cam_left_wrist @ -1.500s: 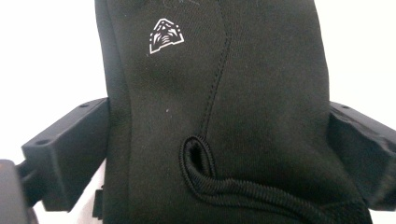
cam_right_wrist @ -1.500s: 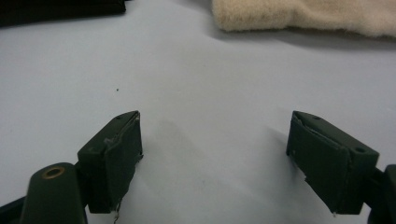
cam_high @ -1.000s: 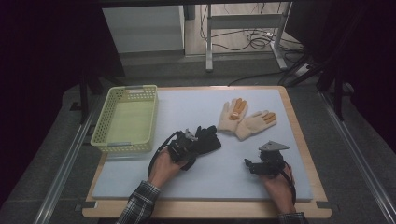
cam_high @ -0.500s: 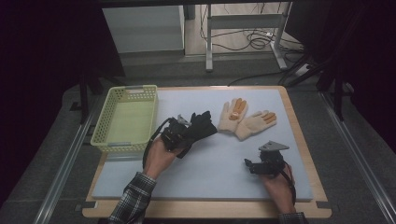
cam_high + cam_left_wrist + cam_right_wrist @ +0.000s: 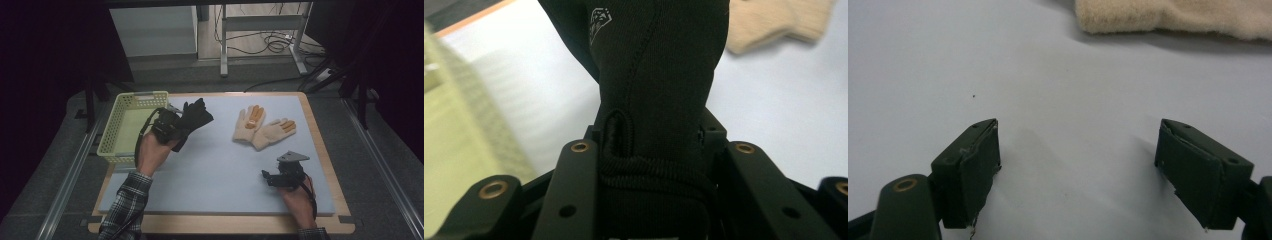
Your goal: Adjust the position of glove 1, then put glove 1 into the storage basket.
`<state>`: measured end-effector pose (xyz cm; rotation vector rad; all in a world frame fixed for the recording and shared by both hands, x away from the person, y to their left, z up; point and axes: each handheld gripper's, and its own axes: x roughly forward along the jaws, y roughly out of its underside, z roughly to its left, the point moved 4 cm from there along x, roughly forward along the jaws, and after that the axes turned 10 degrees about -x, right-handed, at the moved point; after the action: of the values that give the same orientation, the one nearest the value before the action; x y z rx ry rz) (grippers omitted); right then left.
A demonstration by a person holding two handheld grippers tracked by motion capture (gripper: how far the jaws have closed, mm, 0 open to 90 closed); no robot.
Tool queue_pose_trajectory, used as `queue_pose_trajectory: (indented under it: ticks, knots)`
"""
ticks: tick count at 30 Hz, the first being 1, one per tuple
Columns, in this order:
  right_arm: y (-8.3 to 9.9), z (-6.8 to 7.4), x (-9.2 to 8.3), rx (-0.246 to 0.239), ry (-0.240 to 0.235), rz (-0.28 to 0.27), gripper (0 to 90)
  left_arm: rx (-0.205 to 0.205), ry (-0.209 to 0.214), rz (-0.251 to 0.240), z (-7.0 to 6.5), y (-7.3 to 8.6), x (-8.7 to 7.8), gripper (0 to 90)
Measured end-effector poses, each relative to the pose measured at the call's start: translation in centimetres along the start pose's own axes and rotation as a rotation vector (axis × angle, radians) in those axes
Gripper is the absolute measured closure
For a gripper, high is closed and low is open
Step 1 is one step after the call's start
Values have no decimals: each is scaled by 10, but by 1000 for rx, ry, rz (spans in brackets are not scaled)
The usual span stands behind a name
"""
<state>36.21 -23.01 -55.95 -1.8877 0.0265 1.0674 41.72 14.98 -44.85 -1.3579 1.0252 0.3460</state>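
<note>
On a pale blue mat (image 5: 220, 170) amid dark surroundings, the left gripper (image 5: 167, 125) pinches a black glove (image 5: 196, 117) by its ribbed cuff, beside the yellow-green basket (image 5: 117, 135); the right gripper (image 5: 280, 179) rests spread.

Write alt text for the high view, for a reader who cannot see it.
The left gripper holds a black glove up beside a pale green basket at the left of a light blue mat. Two cream gloves with orange palms lie farther right, and the right gripper rests low near the mat's front edge.
</note>
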Motion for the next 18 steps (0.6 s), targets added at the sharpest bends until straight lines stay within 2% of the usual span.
queue_pose_trajectory:
  ticks: [3,5,10,18]
  knots:
    - [0,0,0,1,0,0,178,-31,-20,-9,14,0,-4,648]
    - [0,0,0,0,0,0,178,-56,-37,-16,27,2,-9,648]
    - [0,0,0,0,0,-1,178,-85,-63,-31,45,5,-19,647]
    - [0,0,0,0,1,0,178,-141,-120,-47,80,13,-38,646]
